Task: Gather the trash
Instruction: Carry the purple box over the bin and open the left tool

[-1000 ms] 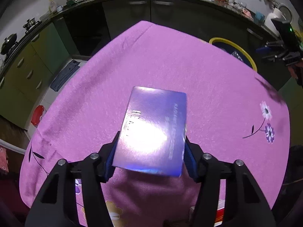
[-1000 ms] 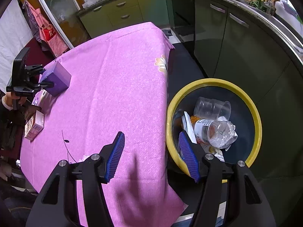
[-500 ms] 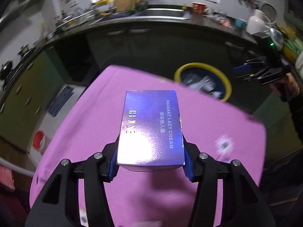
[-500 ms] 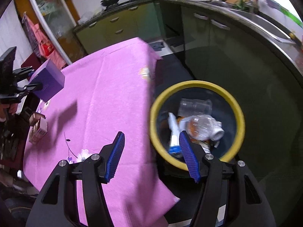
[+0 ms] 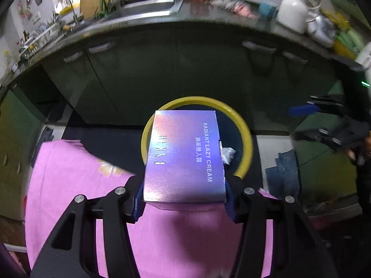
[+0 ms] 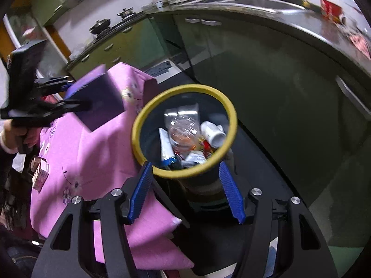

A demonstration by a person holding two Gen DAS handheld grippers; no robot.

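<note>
left gripper (image 5: 184, 197) fingers pinching box (image 5: 184, 157), hovering over bin (image 5: 245, 139) | right gripper (image 6: 185, 190) fingers spread, empty, hanging above bin near rim

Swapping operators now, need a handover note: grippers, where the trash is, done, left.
Left gripper: shut on the purple cream box, carried over the table edge toward the yellow-rimmed bin.
Right gripper: open, empty, hanging above the bin's near rim.
Done: a crushed plastic bottle and other wrappers lie in the bin.
Left: drop the box in; then a small carton is on the pink tablecloth at its left edge.
</note>
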